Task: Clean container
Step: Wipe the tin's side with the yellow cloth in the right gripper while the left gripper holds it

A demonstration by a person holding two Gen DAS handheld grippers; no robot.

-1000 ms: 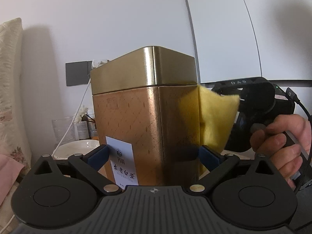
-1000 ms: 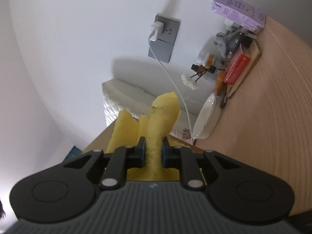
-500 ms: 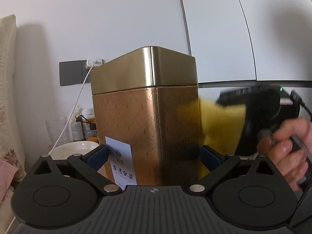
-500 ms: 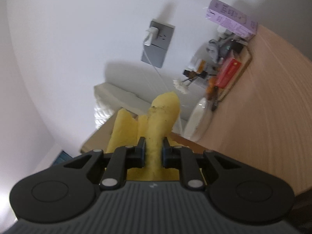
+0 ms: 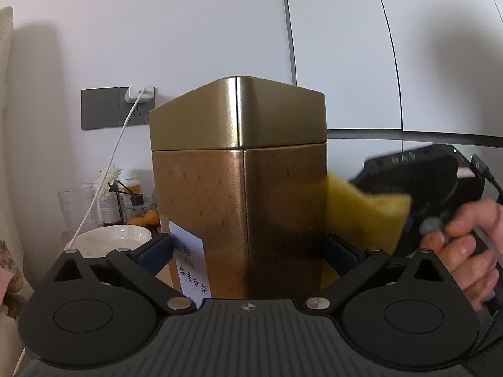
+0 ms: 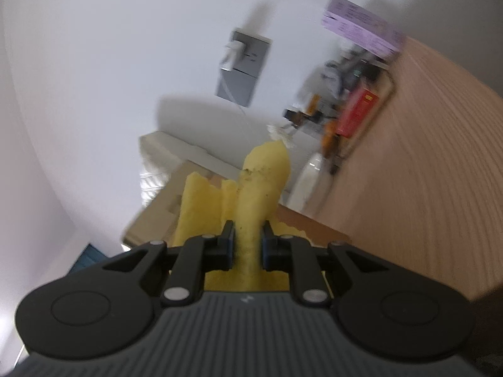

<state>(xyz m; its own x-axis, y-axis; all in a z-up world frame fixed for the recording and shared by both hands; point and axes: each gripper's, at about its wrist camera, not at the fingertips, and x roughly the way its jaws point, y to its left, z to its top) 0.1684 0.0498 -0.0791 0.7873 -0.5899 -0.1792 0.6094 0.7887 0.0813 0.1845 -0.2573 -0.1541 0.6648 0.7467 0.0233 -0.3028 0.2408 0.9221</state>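
A tall gold tea tin point(image 5: 239, 188) with a darker lid and a white label stands upright between my left gripper's point(image 5: 248, 251) blue pads, which are shut on its lower sides. My right gripper point(image 6: 246, 245) is shut on a folded yellow cloth point(image 6: 257, 194). In the left wrist view the yellow cloth point(image 5: 361, 216) lies against the tin's right face, with the right gripper point(image 5: 418, 194) and the hand behind it. In the right wrist view the tin's ribbed copper side point(image 6: 408, 188) fills the right.
A grey wall socket point(image 5: 116, 111) with a white charger and cable is behind the tin. A white bowl point(image 5: 113, 240), a glass, small bottles and a flower stand at back left. A purple box point(image 6: 361, 28) and a red box point(image 6: 358, 111) show in the right wrist view.
The cloth and right gripper have slid down and rightward along the tin's right face. The left gripper holds the tin and the view has shifted slightly. The right wrist view is now motion-blurred.
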